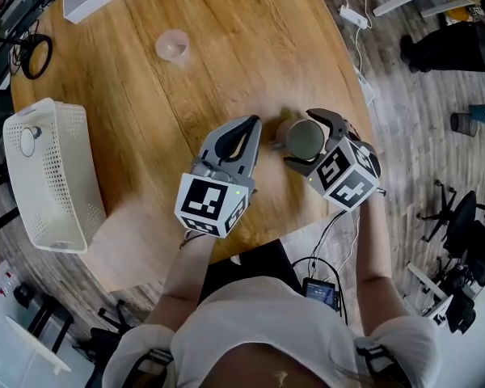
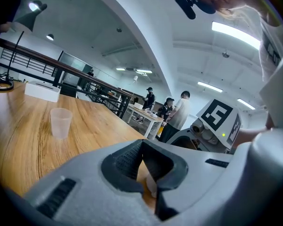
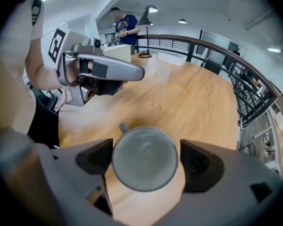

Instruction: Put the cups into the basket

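Low over the round wooden table [image 1: 226, 47], the right gripper [image 1: 303, 138] is angled inward, its dark ribbed jaws spread on either side of a grey glazed ceramic mug [image 3: 144, 159] standing upright, not clamped. The left gripper [image 1: 249, 128] lies beside it, jaw tips pressed together. A translucent plastic cup [image 1: 172, 46] stands farther off; the white perforated plastic basket [image 1: 52, 176] sits at the left edge.

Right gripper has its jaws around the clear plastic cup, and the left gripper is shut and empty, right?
No. The jaws of the right gripper stand around the grey mug, not the clear plastic cup, which stands apart farther out on the table; the right gripper view shows this. The left gripper is shut and empty.
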Demonstrator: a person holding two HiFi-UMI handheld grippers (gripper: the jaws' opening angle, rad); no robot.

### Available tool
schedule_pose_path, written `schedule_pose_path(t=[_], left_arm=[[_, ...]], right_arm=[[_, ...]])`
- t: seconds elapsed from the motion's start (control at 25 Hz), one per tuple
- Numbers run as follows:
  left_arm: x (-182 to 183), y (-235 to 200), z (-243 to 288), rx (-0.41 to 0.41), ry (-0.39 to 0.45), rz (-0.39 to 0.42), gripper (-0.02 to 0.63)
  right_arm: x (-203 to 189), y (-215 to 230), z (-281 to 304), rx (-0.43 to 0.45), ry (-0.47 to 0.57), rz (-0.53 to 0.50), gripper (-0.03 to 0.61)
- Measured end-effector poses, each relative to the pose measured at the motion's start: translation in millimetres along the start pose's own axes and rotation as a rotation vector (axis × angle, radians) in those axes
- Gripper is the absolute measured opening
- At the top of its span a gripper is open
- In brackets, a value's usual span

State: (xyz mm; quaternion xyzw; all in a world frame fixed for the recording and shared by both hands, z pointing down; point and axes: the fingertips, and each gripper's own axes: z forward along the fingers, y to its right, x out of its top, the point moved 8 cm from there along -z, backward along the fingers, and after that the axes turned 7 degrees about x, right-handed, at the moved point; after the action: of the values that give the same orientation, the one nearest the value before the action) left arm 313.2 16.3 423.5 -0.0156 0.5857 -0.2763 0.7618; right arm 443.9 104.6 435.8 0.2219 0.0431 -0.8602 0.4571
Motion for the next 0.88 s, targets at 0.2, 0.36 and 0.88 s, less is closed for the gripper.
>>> schedule_pose_path(t=[0.2,0.36,0.88], left_arm=[[-2.9,-3.4,6.3,-0.006,0.001,-0.023,0.006],[-4.5,-4.9,7.4,-0.007,-0.001,-0.030,0.006],[-2.7,-13.5,-11.4,0.038,0.002,-0.006,0.006]], right_arm=[[-3.4,-1.5,13.4,0.059,-0.125,-0.049,0.419],[-1.9,1.2,16.8,0.059,-0.152,-0.066,0.419],[-0.7,2.1,14.3,0.024,-0.129,0.013,0.417]])
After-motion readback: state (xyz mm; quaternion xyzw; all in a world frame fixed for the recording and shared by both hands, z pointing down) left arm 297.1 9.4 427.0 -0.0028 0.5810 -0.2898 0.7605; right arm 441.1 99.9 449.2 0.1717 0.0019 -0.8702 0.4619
